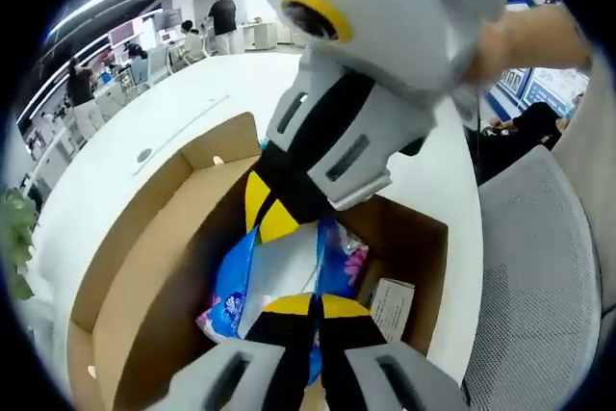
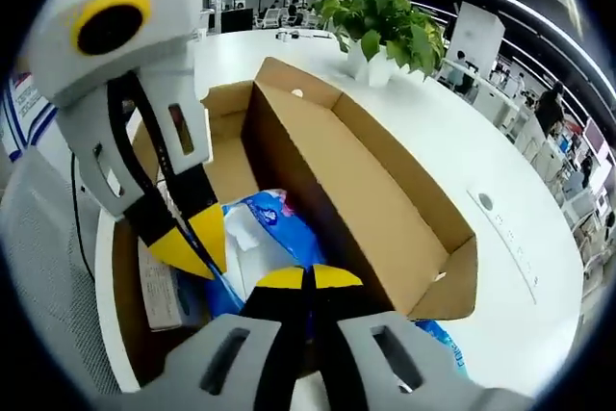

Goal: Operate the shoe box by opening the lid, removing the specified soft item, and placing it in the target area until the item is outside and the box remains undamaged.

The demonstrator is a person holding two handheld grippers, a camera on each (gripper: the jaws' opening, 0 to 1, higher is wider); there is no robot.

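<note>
Both hand-held grippers, left (image 1: 310, 303) and right (image 2: 308, 276), pinch the blue packet (image 2: 279, 228) (inside shoe box (image 2: 385, 199)).

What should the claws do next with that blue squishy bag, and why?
Probably lift straight up, gently. Both claws, left claw and right claw, look pinched onto the blue and white soft pack, which sits inside the open cardboard box. The lid already lies open, so a straight lift should spare the walls.
</note>
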